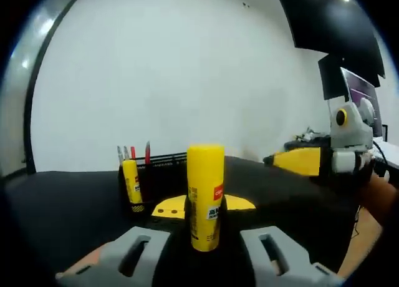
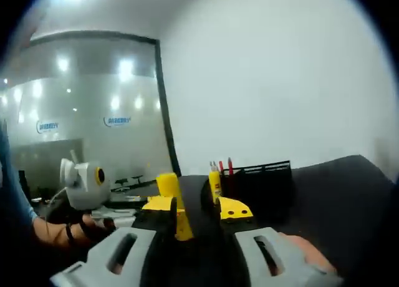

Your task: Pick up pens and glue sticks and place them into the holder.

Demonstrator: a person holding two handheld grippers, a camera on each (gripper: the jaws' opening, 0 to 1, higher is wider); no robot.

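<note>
Jaws of the left gripper (image 1: 206,248) are clamping an upright yellow glue stick (image 1: 206,196) above the black worktop (image 1: 68,206). The right gripper (image 2: 198,252) is showing its jaws apart. Behind, the black mesh holder (image 1: 163,165) is carrying 1 glue stick and 3 pens (image 1: 133,153).

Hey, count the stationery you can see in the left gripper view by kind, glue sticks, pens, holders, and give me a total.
Glue sticks: 2, one between the left gripper's jaws, one at the holder
Pens: 3, standing in the holder
Holders: 1, black mesh
Total: 6
</note>
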